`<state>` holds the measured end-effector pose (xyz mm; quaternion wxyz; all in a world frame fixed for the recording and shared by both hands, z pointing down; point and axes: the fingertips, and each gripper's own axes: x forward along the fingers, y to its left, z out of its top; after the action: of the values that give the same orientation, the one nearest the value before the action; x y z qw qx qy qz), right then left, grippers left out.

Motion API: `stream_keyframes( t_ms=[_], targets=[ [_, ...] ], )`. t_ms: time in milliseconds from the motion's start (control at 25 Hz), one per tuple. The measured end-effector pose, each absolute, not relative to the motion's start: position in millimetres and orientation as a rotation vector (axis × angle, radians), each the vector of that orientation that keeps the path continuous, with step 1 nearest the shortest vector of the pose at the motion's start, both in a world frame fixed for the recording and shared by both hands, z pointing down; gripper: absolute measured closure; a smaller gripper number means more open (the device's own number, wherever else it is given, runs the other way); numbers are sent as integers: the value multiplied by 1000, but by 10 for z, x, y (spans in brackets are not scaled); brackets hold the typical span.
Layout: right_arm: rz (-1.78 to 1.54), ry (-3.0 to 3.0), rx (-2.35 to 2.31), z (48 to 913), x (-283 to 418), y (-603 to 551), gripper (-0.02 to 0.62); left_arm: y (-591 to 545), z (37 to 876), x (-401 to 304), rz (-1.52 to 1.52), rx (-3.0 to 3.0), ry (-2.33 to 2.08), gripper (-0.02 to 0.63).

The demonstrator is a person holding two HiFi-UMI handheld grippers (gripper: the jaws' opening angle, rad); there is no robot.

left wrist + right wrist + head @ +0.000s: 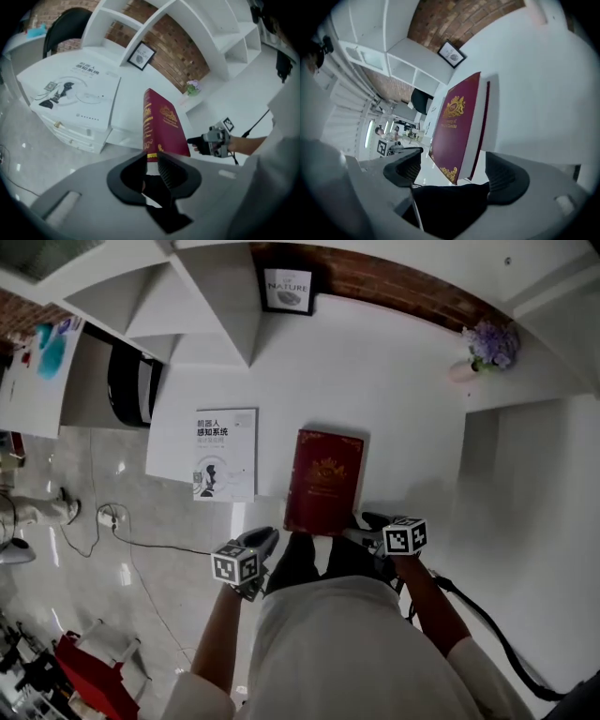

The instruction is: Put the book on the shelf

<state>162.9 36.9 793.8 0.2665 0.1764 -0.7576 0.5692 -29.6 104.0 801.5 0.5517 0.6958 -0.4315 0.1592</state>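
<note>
A dark red book (323, 482) with gold print lies flat on the white table (403, 399), its near end over the front edge. My left gripper (267, 540) is at the book's near left corner. In the left gripper view the jaws (152, 161) stand a narrow gap apart, with the end of the book's spine (149, 126) at their tips and no clear press. My right gripper (367, 523) is at the near right corner. Its jaws (454, 164) are wide open, and the book (454, 124) lies just beyond them. White shelf compartments (187, 287) rise at the back.
A white book (226, 454) lies left of the red one. A framed picture (288, 289) and a small flower pot (487, 345) stand against the brick wall. A black chair (131, 381) is at the left. A black cable (487, 624) trails from my right arm.
</note>
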Motion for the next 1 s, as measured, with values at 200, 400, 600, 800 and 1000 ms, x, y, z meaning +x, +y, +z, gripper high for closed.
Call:
stream_keyframes(
  t_ms=[200, 400, 600, 800, 1000],
  targets=[
    [1771, -1952, 471, 8197, 1646, 488, 164, 954, 8102, -216, 333, 1596, -870, 403],
    [1894, -1931, 467, 8432, 1542, 508, 163, 877, 8295, -81, 315, 1550, -727, 262],
    [2029, -1968, 400, 8521, 1332, 460, 163, 732, 8498, 70, 248, 1496, -648, 203],
    [2086, -1983, 335, 8586, 1158, 470, 163, 637, 8618, 207, 177, 1478, -569, 193],
    [2139, -2019, 266, 8534, 1045, 489, 254, 638, 8574, 395, 63, 1472, -444, 199]
  ],
)
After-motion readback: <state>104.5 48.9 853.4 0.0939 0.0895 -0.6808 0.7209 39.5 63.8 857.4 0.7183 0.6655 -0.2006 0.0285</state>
